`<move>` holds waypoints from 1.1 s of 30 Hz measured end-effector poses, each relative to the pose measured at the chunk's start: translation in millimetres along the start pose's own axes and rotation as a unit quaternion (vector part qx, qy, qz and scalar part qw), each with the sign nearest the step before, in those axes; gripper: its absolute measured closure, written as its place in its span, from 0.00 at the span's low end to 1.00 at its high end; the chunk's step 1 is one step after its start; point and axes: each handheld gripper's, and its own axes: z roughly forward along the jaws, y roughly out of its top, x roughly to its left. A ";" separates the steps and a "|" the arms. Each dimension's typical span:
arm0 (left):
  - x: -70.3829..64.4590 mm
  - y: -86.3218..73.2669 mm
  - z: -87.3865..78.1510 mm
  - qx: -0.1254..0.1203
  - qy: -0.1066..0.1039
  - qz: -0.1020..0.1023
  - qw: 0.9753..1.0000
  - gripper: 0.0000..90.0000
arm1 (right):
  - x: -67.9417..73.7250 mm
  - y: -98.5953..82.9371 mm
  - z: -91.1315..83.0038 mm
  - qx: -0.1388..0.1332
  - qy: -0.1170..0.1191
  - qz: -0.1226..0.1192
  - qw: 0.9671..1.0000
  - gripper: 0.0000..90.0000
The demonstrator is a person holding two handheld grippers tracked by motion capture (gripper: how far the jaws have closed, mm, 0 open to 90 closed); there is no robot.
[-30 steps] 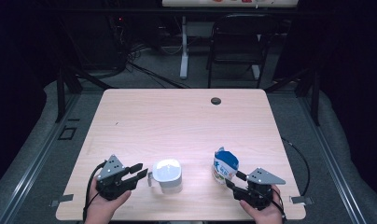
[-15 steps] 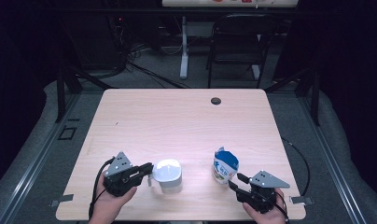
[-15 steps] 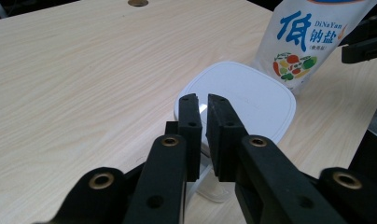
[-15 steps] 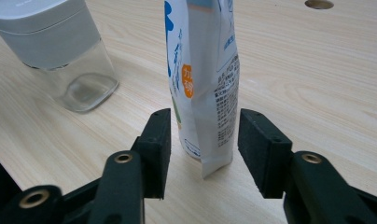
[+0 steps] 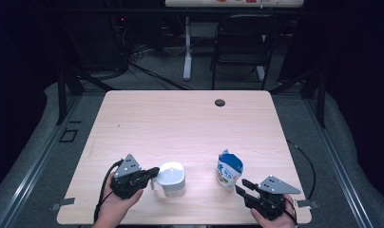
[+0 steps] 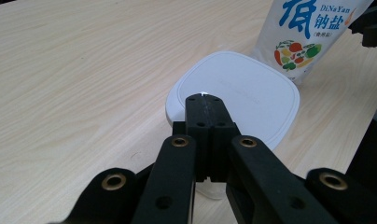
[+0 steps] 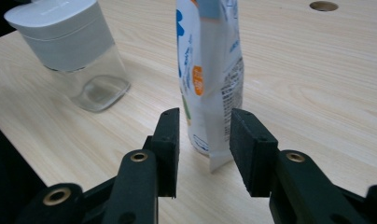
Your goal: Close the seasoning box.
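Observation:
A small clear jar with a white square lid (image 5: 172, 175) stands near the table's front edge; it also shows as the jar (image 7: 72, 44) and, from above, as its lid (image 6: 238, 95). To its right stands a white and blue salt bag (image 5: 229, 168), upright (image 7: 210, 70) (image 6: 312, 35). My left gripper (image 5: 153, 173) is shut, its tips (image 6: 203, 99) over the near edge of the lid, nothing visible between them. My right gripper (image 5: 240, 186) is open just in front of the bag, its jaws (image 7: 203, 154) on either side of the bag's lower corner without touching it.
The wooden table (image 5: 180, 123) has a round cable hole (image 5: 220, 102) at the back right. A black chair (image 5: 240, 42) and a desk leg stand on the floor beyond the table. Both grippers sit close to the front edge.
My left gripper moved right to the jar and its jaws closed. My right gripper drew back slightly from the salt bag toward the front edge.

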 end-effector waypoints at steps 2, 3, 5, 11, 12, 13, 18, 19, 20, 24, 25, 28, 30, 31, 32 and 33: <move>0.4 0.6 -0.3 0.004 0.007 0.001 1.000 1.00 | 1.3 0.7 -0.4 0.005 0.007 -0.002 1.000 0.72; 0.7 0.9 -0.5 0.006 0.008 0.001 1.000 1.00 | 1.8 0.8 -0.1 0.007 0.011 -0.003 1.000 0.73; 1.0 1.2 0.2 0.004 0.006 -0.002 1.000 1.00 | 4.9 1.7 0.4 0.012 0.018 -0.004 1.000 0.75; 0.5 3.9 0.7 0.013 0.010 0.004 1.000 1.00 | 9.4 4.8 -1.6 0.014 0.038 -0.011 0.999 0.77; 0.0 3.9 1.0 0.012 0.011 0.004 1.000 1.00 | 9.7 4.9 -1.6 0.015 0.040 -0.010 0.999 0.77; -0.2 4.0 0.7 0.014 0.013 0.006 1.000 1.00 | 10.2 4.8 -1.4 0.014 0.042 -0.010 0.999 0.77; 0.2 3.2 0.2 0.012 0.015 0.003 1.000 1.00 | 14.3 7.1 -0.1 0.001 0.054 -0.011 0.998 0.78; 0.5 3.1 0.2 0.012 0.014 0.002 1.000 1.00 | 15.5 7.8 0.4 -0.003 0.058 -0.008 0.998 0.78; 0.9 3.3 0.1 0.012 0.012 0.001 1.000 1.00 | 17.1 8.5 1.4 -0.004 0.061 -0.009 0.998 0.78; 0.8 3.4 0.1 0.013 0.014 0.003 1.000 1.00 | 25.0 11.0 8.0 -0.003 0.072 -0.013 0.997 0.77; 0.9 3.3 0.2 0.012 0.014 0.002 1.000 1.00 | 27.1 12.0 10.1 -0.002 0.073 -0.016 0.997 0.77; 0.7 3.3 0.2 0.012 0.014 0.003 1.000 1.00 | 32.7 14.8 17.4 0.005 0.078 -0.023 0.997 0.75; 0.6 3.6 -0.2 0.015 0.014 0.004 1.000 1.00 | 36.5 16.5 23.0 0.009 0.076 -0.026 0.997 0.74; 0.1 3.3 0.3 0.012 0.016 0.003 1.000 1.00 | 37.9 17.2 24.9 0.009 0.075 -0.028 0.997 0.74; 0.0 3.3 0.2 0.012 0.016 0.003 1.000 1.00 | 40.3 18.6 28.0 0.005 0.071 -0.027 0.997 0.73; 0.0 3.3 0.3 0.012 0.016 0.003 1.000 1.00 | 41.5 19.6 29.9 0.005 0.072 -0.027 0.997 0.73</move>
